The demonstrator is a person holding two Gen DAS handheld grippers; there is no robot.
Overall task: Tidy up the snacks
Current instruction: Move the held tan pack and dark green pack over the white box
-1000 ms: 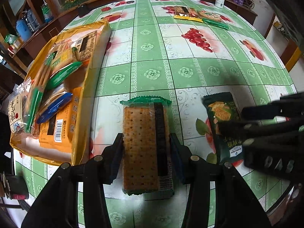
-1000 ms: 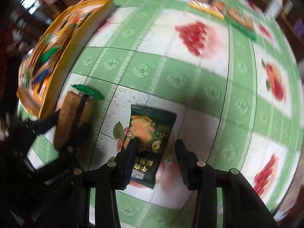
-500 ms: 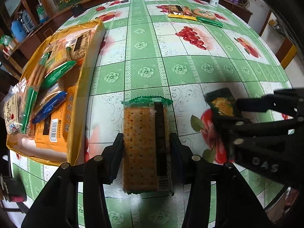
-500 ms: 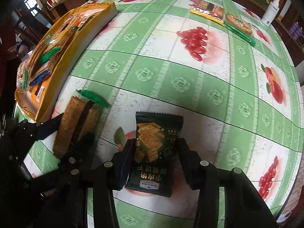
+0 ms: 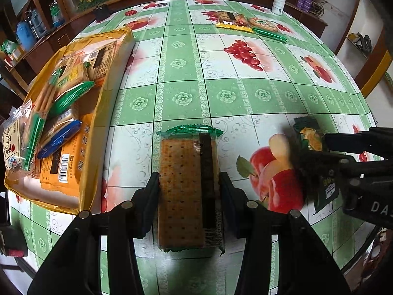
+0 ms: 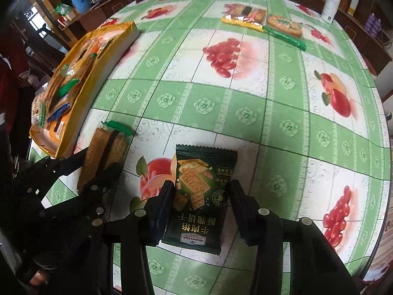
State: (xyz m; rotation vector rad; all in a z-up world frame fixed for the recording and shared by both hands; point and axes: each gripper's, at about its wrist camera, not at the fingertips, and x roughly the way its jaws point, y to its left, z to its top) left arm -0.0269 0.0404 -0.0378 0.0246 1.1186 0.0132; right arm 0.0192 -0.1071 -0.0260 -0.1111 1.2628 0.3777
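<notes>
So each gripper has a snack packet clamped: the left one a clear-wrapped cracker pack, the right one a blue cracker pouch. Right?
Not quite. The right gripper is shut on a dark green cracker pouch, not a blue one; the right wrist view shows it plainly. The rest holds: the left gripper is shut on the clear-wrapped cracker pack.

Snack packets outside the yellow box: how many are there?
4: cracker packet in the left hand-held gripper, dark green packet in the right hand-held gripper, yellow-edged packet and green-edged packet at the far side.
</notes>
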